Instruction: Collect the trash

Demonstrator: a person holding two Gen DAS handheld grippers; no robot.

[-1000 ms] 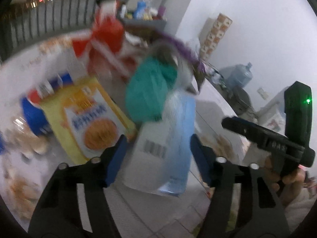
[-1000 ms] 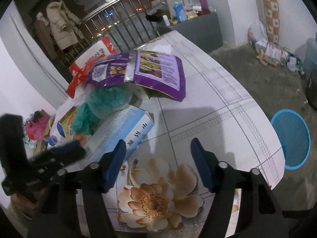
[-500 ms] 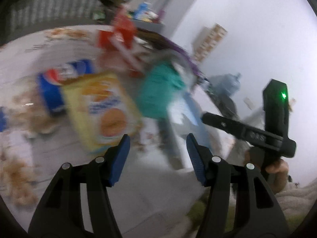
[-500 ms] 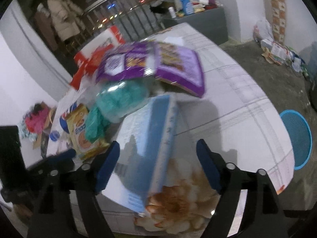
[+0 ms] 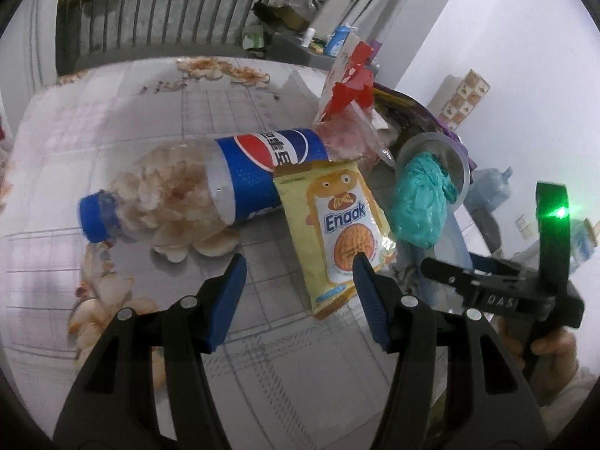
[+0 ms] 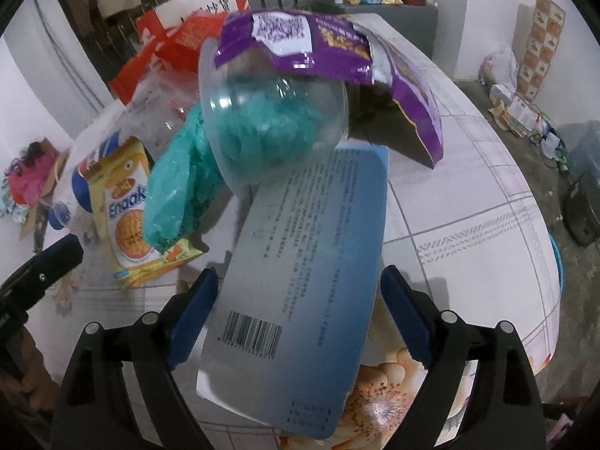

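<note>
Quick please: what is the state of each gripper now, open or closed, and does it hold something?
Left gripper: open, holding nothing, above the table.
Right gripper: open, fingers either side of the blue box; no grip visible.

A: The bottle (image 5: 210,187) wears a blue label with a red, white and blue roundel, and a blue cap at its nine o'clock end.

B: The snack packet (image 5: 339,232) is yellow, with a white panel, blue lettering and an orange disc.

A: The crumpled bag (image 6: 210,157) is teal; the pouch (image 6: 330,45) at twelve o'clock is purple with a white sticker.

B: The carton (image 6: 300,273) fades pale blue to white, with a black barcode. The tablecloth (image 6: 468,225) is white with grey grid lines and peach flowers.
</note>
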